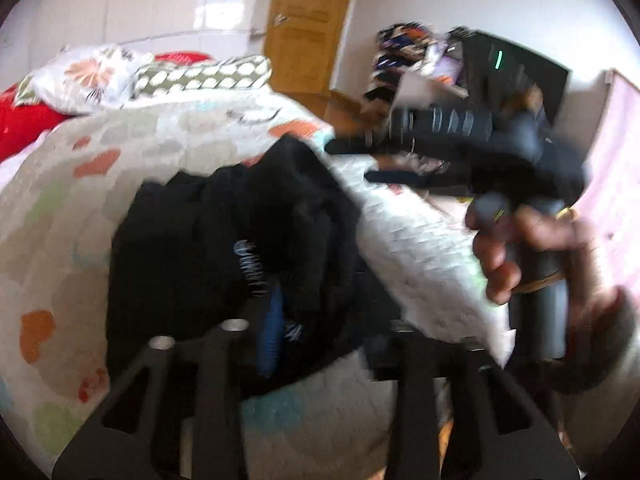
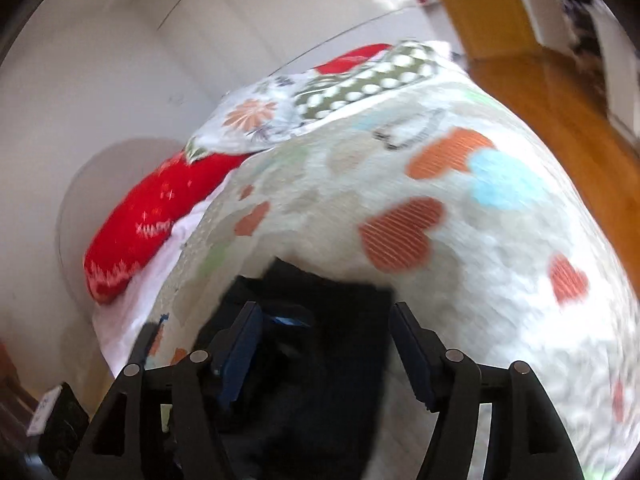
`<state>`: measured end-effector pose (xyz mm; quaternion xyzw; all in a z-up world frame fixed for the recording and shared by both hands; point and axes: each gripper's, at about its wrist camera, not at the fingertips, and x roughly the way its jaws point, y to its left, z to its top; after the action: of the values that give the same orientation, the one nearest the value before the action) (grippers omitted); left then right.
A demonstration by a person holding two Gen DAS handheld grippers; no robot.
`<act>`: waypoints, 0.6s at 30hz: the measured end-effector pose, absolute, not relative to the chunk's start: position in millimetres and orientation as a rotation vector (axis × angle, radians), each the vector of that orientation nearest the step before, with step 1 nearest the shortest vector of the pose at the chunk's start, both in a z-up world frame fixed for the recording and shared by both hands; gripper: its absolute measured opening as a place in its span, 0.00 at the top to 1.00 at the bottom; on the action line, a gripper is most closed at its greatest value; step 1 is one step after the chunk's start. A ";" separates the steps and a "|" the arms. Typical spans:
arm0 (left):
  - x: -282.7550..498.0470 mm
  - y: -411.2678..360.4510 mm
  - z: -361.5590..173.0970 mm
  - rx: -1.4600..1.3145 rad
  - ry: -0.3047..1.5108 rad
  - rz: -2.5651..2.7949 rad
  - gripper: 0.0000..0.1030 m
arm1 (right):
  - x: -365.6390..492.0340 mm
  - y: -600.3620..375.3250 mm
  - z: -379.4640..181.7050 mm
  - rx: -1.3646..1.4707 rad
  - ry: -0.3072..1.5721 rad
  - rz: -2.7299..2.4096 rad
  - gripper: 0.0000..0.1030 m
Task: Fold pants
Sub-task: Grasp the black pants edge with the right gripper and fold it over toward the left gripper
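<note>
Black pants (image 1: pixel 224 248) lie bunched on the heart-patterned quilt (image 1: pixel 80 200), with white lettering on the cloth. My left gripper (image 1: pixel 316 320) is low over them; its fingers stand apart with black cloth heaped between them, and the blue pad (image 1: pixel 270 332) of the left finger shows against the fabric. The right gripper (image 1: pixel 400 160) shows in the left wrist view, held in a hand at the right, jaws apart, just past the pants' edge. In the right wrist view the right gripper (image 2: pixel 324 316) is open, its fingers astride the black pants (image 2: pixel 320 360).
Pillows (image 1: pixel 100 76) and a red cushion (image 2: pixel 160 220) lie at the head of the bed. A wooden door (image 1: pixel 308 20) and wooden floor (image 2: pixel 560 92) are beyond. Cluttered shelves and a black box (image 1: pixel 500 64) stand at the right. A folded-back quilt corner (image 1: pixel 432 252) lies beside the pants.
</note>
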<state>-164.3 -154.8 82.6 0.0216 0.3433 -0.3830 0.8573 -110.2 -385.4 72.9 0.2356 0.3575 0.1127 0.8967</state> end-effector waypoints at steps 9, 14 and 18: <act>-173.3 -96.5 114.3 -0.006 0.614 -0.776 0.23 | -135.7 -381.9 61.2 0.544 0.770 0.285 0.28; -159.0 -89.0 88.7 0.021 0.681 -0.695 0.23 | -139.6 -346.5 68.7 0.437 0.777 0.404 0.28; -154.8 -100.3 64.6 0.012 0.735 -0.686 0.23 | -111.3 -318.9 50.1 0.338 0.852 0.375 0.77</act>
<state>-154.8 -100.3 64.6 0.0059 0.3520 -0.3287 0.8763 -111.3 -318.9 50.1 0.1621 0.4087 0.1798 0.8800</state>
